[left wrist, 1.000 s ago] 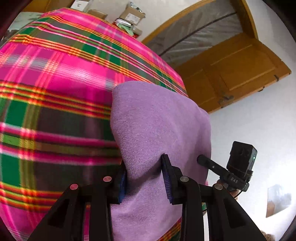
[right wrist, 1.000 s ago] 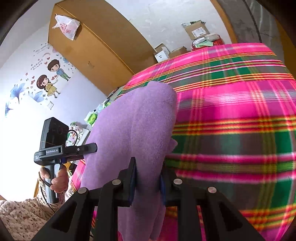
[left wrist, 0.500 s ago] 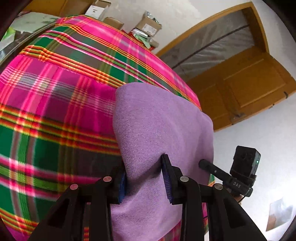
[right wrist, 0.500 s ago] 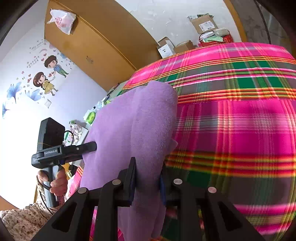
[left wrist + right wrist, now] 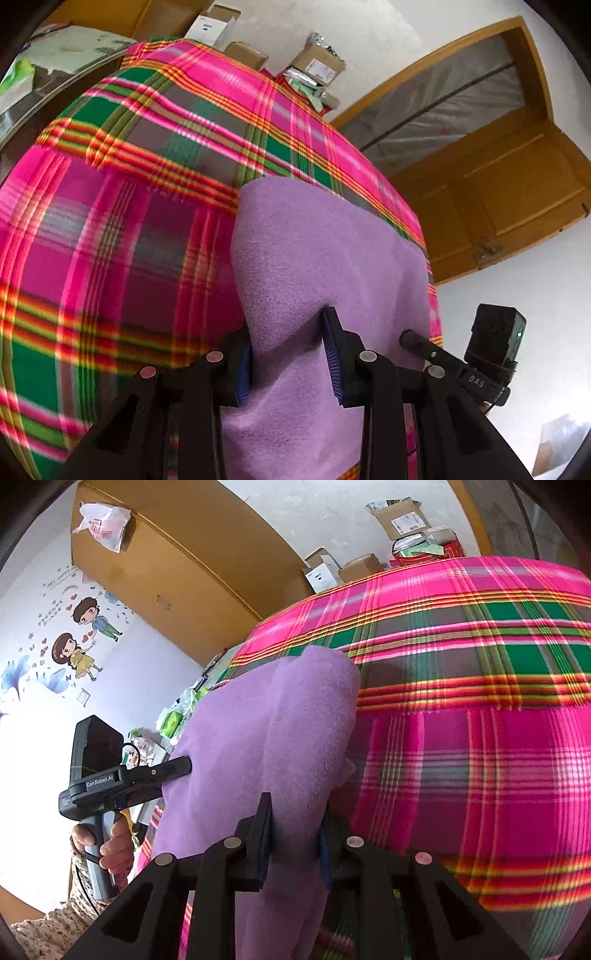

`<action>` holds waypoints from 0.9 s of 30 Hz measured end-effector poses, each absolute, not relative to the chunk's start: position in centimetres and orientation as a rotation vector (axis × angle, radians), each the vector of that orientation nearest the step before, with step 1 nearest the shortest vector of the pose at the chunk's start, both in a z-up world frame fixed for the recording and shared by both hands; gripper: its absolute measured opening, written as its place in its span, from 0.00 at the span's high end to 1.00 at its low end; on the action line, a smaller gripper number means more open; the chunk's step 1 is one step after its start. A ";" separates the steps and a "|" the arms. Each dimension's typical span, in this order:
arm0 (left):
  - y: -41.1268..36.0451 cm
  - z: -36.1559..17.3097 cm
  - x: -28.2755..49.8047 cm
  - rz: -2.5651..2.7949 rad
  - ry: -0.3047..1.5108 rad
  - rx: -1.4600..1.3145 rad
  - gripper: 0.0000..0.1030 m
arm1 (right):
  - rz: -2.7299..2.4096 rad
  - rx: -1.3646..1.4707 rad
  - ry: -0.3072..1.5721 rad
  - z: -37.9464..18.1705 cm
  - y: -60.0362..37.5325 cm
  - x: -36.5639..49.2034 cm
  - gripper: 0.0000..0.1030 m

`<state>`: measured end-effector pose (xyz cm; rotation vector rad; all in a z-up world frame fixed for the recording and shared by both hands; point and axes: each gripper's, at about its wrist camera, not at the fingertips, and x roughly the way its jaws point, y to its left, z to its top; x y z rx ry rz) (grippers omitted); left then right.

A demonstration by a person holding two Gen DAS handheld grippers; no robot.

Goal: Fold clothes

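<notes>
Left wrist view: left claw pinching a fold of the purple fleece garment, blue pads pressed into the cloth from both sides. Garment hangs stretched between the two claws, held up above the plaid blanket, pink with green and orange stripes; whether its lower edge touches the blanket cannot be told. Right claw's tip shows at the garment's far edge, its camera block behind it. Right wrist view: right claw clamped on the garment's other edge, cloth bunched thick between the fingers. Left claw's tip meets the fabric on the left, a hand gripping its handle below. Background: cardboard boxes beyond the blanket, wooden door, cartoon wall stickers.
</notes>
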<state>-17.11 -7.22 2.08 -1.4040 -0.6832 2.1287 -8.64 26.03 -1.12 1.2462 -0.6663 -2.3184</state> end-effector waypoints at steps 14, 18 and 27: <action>-8.0 0.5 -17.9 2.132 -0.709 -1.426 0.66 | -2.330 1.265 -0.700 -2.6 26.1 -9.4 0.73; -8.4 0.7 -17.4 2.140 -0.712 -1.421 0.66 | -2.380 1.265 -0.655 -2.1 25.6 -8.8 0.69; -9.3 2.1 -13.2 2.237 -0.649 -1.390 0.67 | -2.549 1.141 -0.518 0.5 24.6 -4.4 0.69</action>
